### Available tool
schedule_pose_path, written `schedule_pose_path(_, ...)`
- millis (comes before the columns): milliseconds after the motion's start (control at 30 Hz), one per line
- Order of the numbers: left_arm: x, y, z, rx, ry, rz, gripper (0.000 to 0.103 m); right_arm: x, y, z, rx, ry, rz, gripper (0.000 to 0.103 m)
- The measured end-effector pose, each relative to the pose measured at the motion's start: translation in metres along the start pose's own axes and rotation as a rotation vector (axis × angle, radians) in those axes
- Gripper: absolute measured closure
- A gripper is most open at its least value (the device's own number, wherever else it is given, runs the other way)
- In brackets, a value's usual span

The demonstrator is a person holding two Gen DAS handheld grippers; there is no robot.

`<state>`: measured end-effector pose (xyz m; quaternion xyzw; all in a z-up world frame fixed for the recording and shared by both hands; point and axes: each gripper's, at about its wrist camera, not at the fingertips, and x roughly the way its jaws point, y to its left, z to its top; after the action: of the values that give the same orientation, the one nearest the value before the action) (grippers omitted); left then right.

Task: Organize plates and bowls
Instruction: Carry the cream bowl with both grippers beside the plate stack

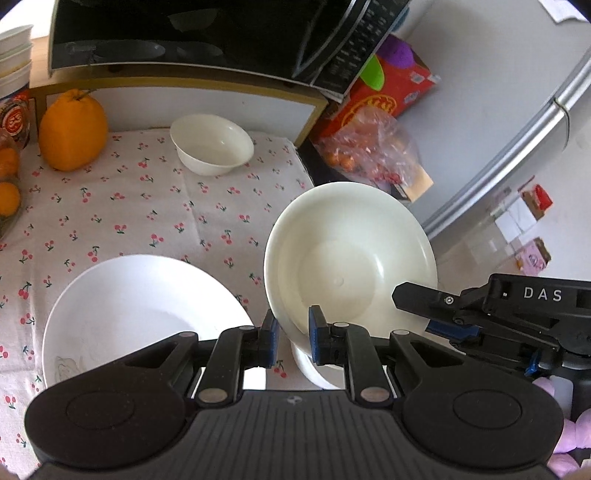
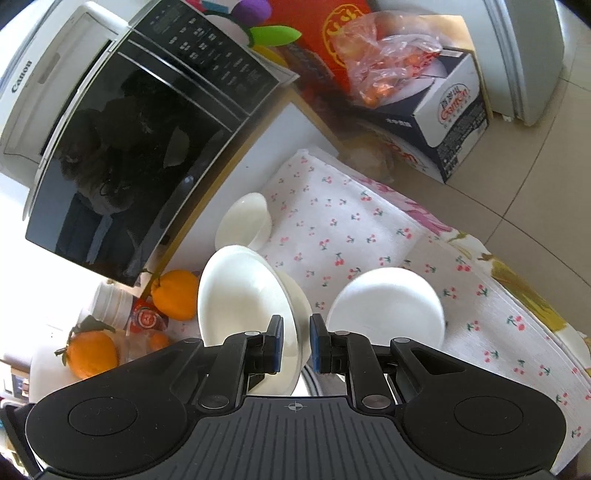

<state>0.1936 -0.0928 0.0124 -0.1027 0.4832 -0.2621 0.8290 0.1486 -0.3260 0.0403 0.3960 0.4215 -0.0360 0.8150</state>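
A cream deep plate (image 1: pixel 351 254) tilts in mid-air, white plate (image 1: pixel 136 314) and small bowl (image 1: pixel 212 144) on the cloth

open cherry-print tablecloth (image 1: pixel 147 206) is lying between the small white ceramic bowl (image 1: pixel 212 144) and flat white plate (image 1: pixel 140 314); the black microwave (image 1: pixel 177 33) is overhanging behind, the orange citrus fruit (image 1: pixel 72 129) blocking the left.

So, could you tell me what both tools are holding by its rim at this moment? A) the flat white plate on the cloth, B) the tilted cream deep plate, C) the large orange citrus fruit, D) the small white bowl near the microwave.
B: the tilted cream deep plate has its rim pinched in the left tool and in the right tool.
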Motion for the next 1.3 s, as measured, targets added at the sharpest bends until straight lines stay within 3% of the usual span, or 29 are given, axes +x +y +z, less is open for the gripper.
schedule_pose_path(833,0.031,-0.035,-0.020,0.132,0.116,0.016,0.087,-0.015,-0.049,-0.004,0.075,0.049,-0.097,0.087)
schedule_pose_path(1300,0.051,-0.045,-0.026,0.169,0.138,0.084,0.085,0.013,-0.067,-0.001,0.093,0.095,-0.161,0.087)
